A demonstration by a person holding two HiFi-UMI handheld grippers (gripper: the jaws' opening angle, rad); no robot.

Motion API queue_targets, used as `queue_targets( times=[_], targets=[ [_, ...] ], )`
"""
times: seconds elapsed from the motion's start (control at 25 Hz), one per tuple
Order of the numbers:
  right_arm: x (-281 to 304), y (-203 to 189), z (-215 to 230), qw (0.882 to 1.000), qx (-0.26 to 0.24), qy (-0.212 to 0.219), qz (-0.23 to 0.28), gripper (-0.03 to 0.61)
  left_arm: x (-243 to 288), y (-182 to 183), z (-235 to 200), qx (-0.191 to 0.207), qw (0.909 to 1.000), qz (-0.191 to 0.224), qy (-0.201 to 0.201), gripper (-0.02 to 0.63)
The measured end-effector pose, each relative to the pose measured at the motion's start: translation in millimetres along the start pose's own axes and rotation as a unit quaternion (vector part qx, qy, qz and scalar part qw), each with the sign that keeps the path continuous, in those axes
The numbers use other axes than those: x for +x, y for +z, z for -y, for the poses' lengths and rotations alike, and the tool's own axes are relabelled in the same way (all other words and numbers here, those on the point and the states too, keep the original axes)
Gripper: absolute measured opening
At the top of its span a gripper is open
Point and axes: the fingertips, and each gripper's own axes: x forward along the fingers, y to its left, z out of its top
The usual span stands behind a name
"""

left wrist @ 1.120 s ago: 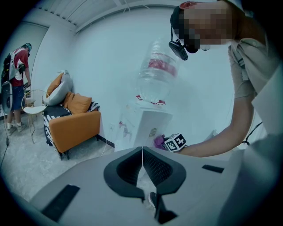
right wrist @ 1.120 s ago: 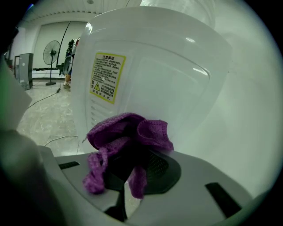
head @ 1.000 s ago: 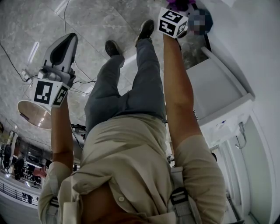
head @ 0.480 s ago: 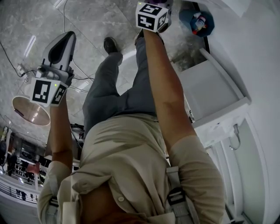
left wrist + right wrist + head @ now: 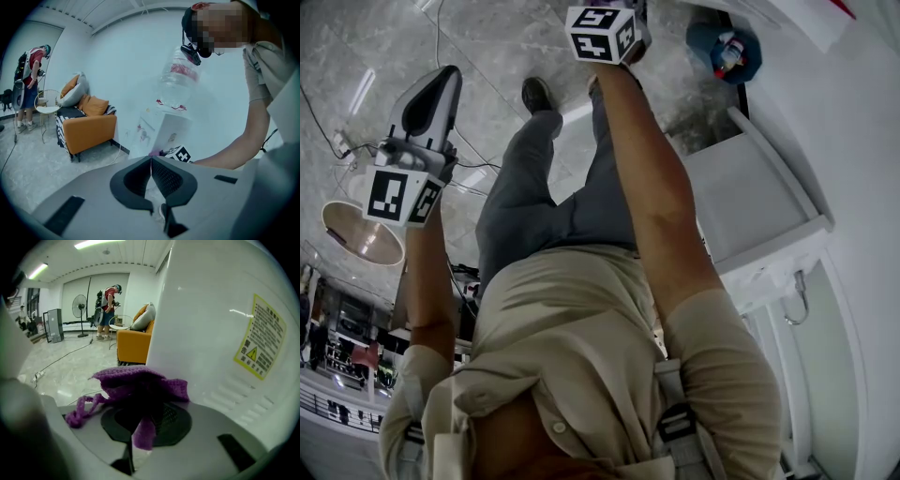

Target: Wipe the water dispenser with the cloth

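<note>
Right gripper: jaws pinching the purple knitted cloth, which bunches over the jaw tips at frame centre, 1 loose strand trailing to the lower left. Cloth sits just beside the white side panel of the water dispenser, which fills the right half of the frame; contact not confirmable. Yellow warning label at upper right.

Left gripper: jaws pressed together, nothing between them, well apart from the dispenser.

Risks (judgement): the grip takes only part of the cloth, so dragging it across the panel could pull it free. The strand may snag on the ribbed section at lower right.
</note>
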Motion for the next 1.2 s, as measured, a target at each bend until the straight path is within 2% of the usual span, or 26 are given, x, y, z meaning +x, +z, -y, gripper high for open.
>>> queue_targets(
  times=[0.2, 0.44, 0.68, 1.04, 1.2],
  targets=[
    [-1.3, -21.0, 27.8, 1.0, -0.007, -0.014, -0.015, 0.052, 9.0, 4.7, 1.3, 0.001, 1.0, 0.0, -0.004, 0.021],
    [-12.0, -65.7, 99.5, 0.996, 0.012, -0.069, -0.049, 0.052, 21.2, 12.0, 5.0, 0.006, 0.9999, -0.001, -0.012, 0.021],
    [-24.8, -106.7, 163.9, 0.986, 0.05, -0.132, -0.087, 0.052, 32.3, 11.7, 8.5, 0.008, 0.9998, -0.006, -0.018, 0.021],
    [-25.7, -108.6, 163.5, 0.985, 0.059, -0.137, -0.091, 0.052, 39.3, 13.7, 13.7, 0.008, 0.9996, -0.005, -0.025, 0.021],
    [-16.7, -99.1, 139.8, 0.989, 0.043, -0.114, -0.087, 0.052, 38.0, 10.5, 12.5, 0.004, 0.9997, -0.004, -0.023, 0.021]
  ],
)
